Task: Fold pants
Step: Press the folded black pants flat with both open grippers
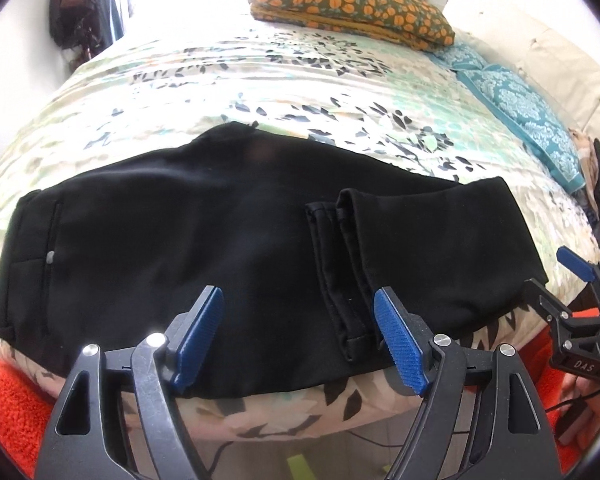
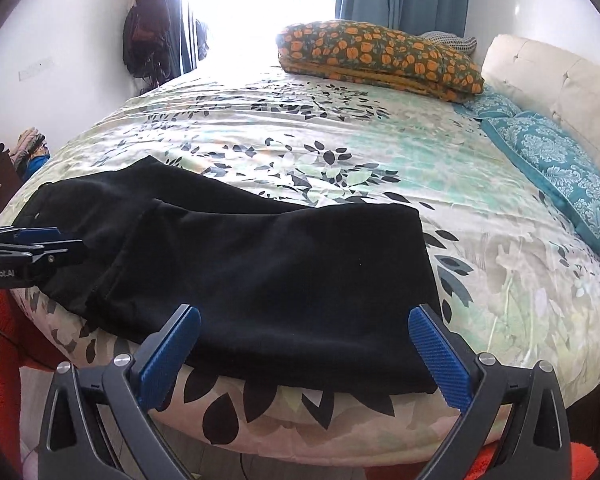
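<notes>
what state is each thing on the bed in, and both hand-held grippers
pants: folded over once, hems lying across the middle, flat at the bed's near edge
left hand-held gripper: open, nothing between the pads, above the pants
right hand-held gripper: open wide, empty, above the folded end
orange blanket: folded, at the far side
teal pillow: lying flat by the headboard
bedspread: spread out, slightly rippled
</notes>
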A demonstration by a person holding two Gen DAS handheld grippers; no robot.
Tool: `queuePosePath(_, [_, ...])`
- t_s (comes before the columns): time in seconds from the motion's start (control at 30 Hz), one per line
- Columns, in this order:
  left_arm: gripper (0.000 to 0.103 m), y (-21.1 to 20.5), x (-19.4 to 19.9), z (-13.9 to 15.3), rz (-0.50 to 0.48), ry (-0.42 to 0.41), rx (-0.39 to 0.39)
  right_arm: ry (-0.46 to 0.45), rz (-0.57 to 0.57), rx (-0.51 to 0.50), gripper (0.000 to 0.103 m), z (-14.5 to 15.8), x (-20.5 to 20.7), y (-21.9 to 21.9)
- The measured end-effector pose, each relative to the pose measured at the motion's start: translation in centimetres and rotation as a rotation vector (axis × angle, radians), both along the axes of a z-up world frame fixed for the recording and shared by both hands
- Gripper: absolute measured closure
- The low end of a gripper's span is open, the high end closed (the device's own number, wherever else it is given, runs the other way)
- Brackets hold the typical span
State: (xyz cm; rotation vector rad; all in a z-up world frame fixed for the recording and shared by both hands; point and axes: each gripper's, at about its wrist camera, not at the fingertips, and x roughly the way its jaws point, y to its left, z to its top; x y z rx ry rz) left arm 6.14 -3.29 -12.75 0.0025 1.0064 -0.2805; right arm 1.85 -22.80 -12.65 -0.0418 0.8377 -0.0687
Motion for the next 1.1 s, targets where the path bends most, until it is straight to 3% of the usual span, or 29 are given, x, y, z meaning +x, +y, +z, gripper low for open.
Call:
queuePosePath(0.37, [0.019,5.5,-0.5,-0.2,0.125,-0.007,-0.011,-0.028,-0.062,0.027,0.000,0.8,-1.0,-0.4])
queuePosePath(1.1, [0.016,6.1,-0.7,-1.2,0.172,0.005,0.040,0.002,-0.054,0.005,0.000,-0.1,-0.6,-0.2])
